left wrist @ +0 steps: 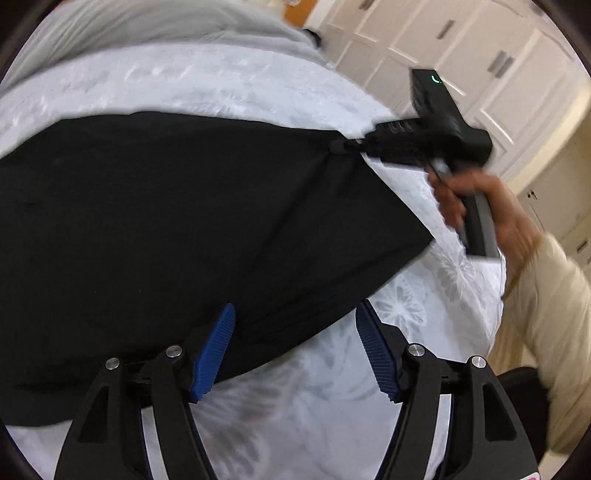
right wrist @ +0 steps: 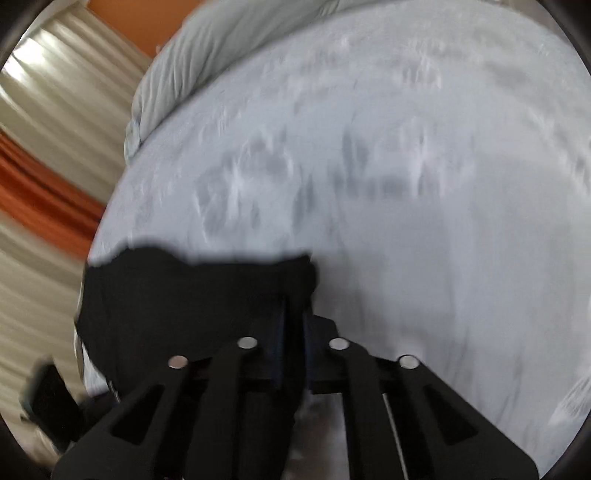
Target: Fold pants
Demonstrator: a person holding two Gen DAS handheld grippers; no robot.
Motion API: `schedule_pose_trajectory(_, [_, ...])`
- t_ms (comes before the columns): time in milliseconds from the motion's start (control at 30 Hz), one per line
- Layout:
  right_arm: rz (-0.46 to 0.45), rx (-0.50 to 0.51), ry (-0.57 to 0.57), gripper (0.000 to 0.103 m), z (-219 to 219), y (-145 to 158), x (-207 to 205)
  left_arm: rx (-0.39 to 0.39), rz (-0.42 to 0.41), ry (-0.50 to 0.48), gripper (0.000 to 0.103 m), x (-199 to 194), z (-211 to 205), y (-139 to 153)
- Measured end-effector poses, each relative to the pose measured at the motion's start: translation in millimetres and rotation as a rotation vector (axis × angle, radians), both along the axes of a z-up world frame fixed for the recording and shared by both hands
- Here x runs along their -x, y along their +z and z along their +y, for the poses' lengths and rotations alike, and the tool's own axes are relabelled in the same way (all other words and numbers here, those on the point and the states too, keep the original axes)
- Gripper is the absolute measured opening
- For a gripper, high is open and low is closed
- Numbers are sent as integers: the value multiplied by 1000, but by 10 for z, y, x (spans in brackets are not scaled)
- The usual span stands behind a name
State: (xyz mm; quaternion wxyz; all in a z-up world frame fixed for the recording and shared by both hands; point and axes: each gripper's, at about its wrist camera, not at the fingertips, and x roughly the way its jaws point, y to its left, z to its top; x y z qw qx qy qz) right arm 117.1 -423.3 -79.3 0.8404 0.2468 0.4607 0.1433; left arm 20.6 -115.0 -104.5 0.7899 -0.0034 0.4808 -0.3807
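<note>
The black pants (left wrist: 177, 229) lie spread over a pale floral bedspread (left wrist: 280, 413). My left gripper (left wrist: 295, 314) is open, its blue pads (left wrist: 214, 354) on either side of the pants' near edge, holding nothing. My right gripper (left wrist: 343, 144) is shut on a corner of the pants at the far right and pulls the cloth taut there. In the right wrist view the right gripper (right wrist: 293, 317) pinches a bunched fold of the black pants (right wrist: 184, 295) over the bedspread (right wrist: 406, 184); that view is blurred.
A grey folded duvet (left wrist: 166, 26) lies at the head of the bed and also shows in the right wrist view (right wrist: 207, 48). White cabinet doors (left wrist: 480, 55) stand beyond the bed. Beige and orange curtains (right wrist: 44, 166) hang at the left.
</note>
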Motion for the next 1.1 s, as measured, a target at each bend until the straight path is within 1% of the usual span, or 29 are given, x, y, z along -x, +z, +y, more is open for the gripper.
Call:
schedule_pose_trajectory(33, [-32, 12, -20, 4, -15, 53, -14, -13, -5, -14, 65, 5, -16, 7])
schedule_pose_trajectory(67, [-36, 67, -72, 5, -53, 75, -29, -7, -1, -15, 65, 1, -4, 3])
schedule_pose_trajectory(100, [-19, 110, -124, 5, -133, 66, -17, 8, 13, -10, 65, -23, 21, -12])
schedule_pose_trajectory(167, [19, 30, -156, 7, -272, 57, 86, 48, 44, -3, 65, -74, 75, -23])
schedule_pose_trajectory(267, [28, 38, -112, 7, -186, 184, 358, 126, 120, 33, 66, -119, 196, 13])
schedule_pose_trajectory(300, [30, 29, -66, 7, -82, 226, 510, 153, 148, 47, 65, -140, 234, 26])
schedule_pose_trajectory(333, [37, 27, -45, 10, -28, 230, 596, 190, 180, 65, 66, -174, 283, 45])
schedule_pose_trajectory(367, [63, 32, -24, 19, 48, 195, 683, 210, 194, 76, 66, -192, 311, 56])
schedule_pose_trajectory(400, [132, 55, -8, 30, 133, 73, 772, 228, 196, 91, 66, -215, 342, 78])
schedule_pose_trajectory(433, [194, 75, 8, 54, 207, -45, 824, 231, 186, 106, 66, -230, 369, 100])
schedule_pose_trajectory(467, [244, 85, 34, 59, 289, -172, 904, 238, 165, 128, 66, -244, 414, 134])
schedule_pose_trajectory(500, [194, 132, 43, 56, 358, -195, 1027, 246, 151, 144, 66, -254, 452, 158])
schedule_pose_trajectory(533, [175, 173, 51, 42, 396, -191, 1078, 250, 146, 156, 66, -253, 476, 171])
schedule_pose_trajectory(567, [184, 167, 53, 9, 383, -170, 1117, 261, 149, 170, 66, -266, 516, 180])
schedule_pose_trajectory(600, [176, 85, 22, 6, 283, -86, 1190, 271, 158, 179, 66, -280, 542, 184])
schedule_pose_trajectory(633, [129, 53, 4, 5, 208, 50, 1281, 272, 161, 196, 66, -293, 575, 185])
schedule_pose_trajectory(667, [108, 67, 7, 4, 178, 135, 1354, 270, 161, 208, 66, -303, 604, 190])
schedule_pose_trajectory(700, [117, 82, 20, 4, 185, 123, 1382, 266, 163, 217, 66, -367, 609, 205])
schedule_pose_trajectory(767, [220, 153, 59, 7, 200, -123, 1365, 247, 170, 233, 66, -431, 657, 169])
schedule_pose_trajectory(800, [235, 168, 15, 7, 148, -178, 1340, 234, 170, 242, 66, -445, 663, 142])
schedule_pose_trajectory(833, [231, 149, -25, 9, 103, -132, 1315, 221, 169, 253, 66, -442, 658, 128])
schedule_pose_trajectory(867, [205, 144, -63, 11, 63, -32, 1286, 209, 172, 265, 66, -460, 669, 97])
schedule_pose_trajectory(900, [129, 126, -96, 11, 35, 134, 1250, 202, 179, 270, 66, -476, 674, 73])
schedule_pose_trajectory(967, [30, 91, -104, 10, 97, 345, 1150, 191, 197, 278, 66, -482, 614, 51])
schedule_pose_trajectory(1033, [-5, 90, -75, 10, 219, 372, 1001, 184, 187, 275, 66, -493, 569, 53])
schedule_pose_trajectory(1067, [-5, 84, -56, 10, 277, 321, 885, 174, 175, 267, 66, -479, 556, 69])
schedule_pose_trajectory(1100, [12, 80, -33, 10, 323, 178, 702, 167, 166, 262, 66, -473, 544, 68])
